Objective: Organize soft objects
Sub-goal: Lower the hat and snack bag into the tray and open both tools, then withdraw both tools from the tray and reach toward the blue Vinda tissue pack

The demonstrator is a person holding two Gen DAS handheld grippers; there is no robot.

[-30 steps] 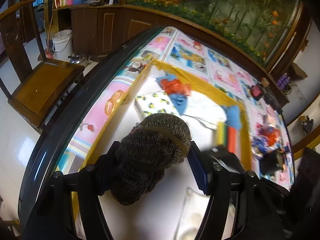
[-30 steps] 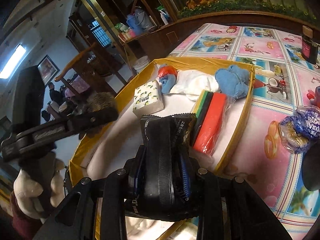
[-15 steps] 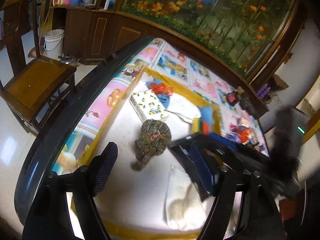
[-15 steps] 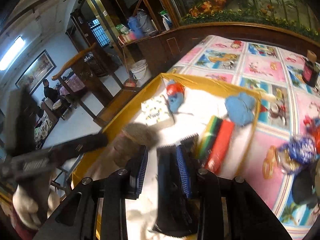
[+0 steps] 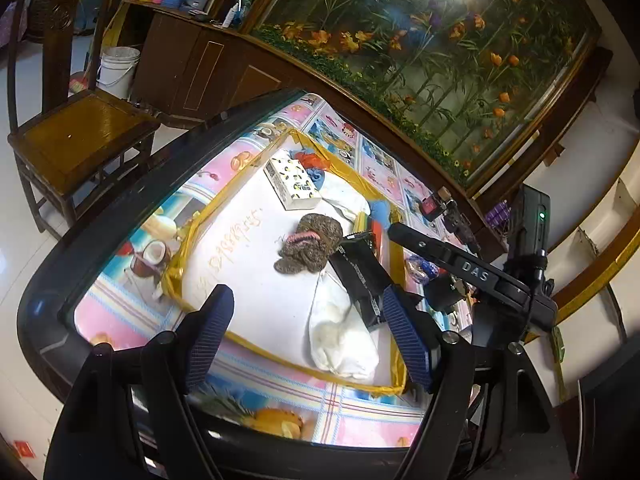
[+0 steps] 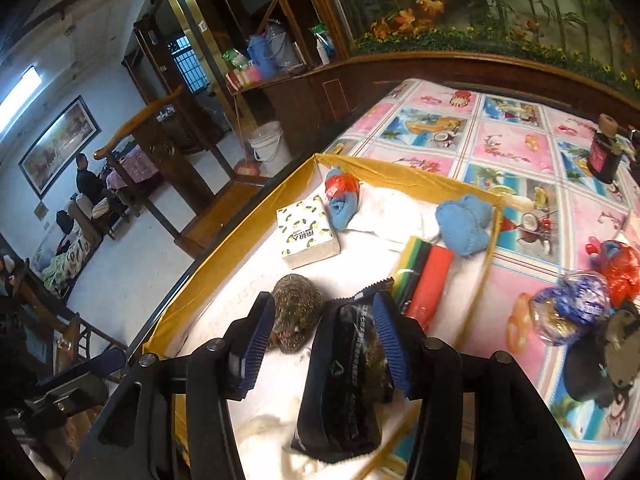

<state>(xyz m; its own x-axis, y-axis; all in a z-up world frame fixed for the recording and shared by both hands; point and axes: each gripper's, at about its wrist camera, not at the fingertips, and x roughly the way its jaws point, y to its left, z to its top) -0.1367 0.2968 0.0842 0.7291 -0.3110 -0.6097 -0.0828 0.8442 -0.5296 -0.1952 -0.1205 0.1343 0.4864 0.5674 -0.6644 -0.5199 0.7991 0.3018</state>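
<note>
Releasing: my right tool (image 6: 320, 340) has its jaws opening, the black foil pouch (image 6: 344, 384) between them, leaning on the far-side pad; the other pad stands clear of it, so I judge the grip gone.
Left tool: my left tool (image 5: 306, 338) stands wide with nothing in it, over the near rim of the yellow tray (image 5: 280, 360).
Landmark: everything below is placed from the yellow tray (image 6: 224, 252).
Pouch: the black foil pouch (image 5: 360, 280) is inside the tray, at its near right side, long axis running along my right tool's fingers.
Knit bundle: the brown knitted bundle (image 5: 310, 242) lies mid-tray, just left of the pouch, straight ahead of my left tool and nearer to it; woolly, rounded, speckled.
White cloth: a white soft bag (image 5: 342, 330) sits by the tray's near rim, touching the pouch; limp and smooth.
Farther in: a boxy lemon-print tissue pack (image 6: 308, 232), a blue knit piece (image 6: 464, 224) in the far right corner, a stiff red and striped packet (image 6: 424, 280) along the right wall.
Outside the tray: a crinkly blue wrapped packet (image 6: 576, 308) on the table (image 6: 520, 140), to the right; I judge my right tool better placed for it.
</note>
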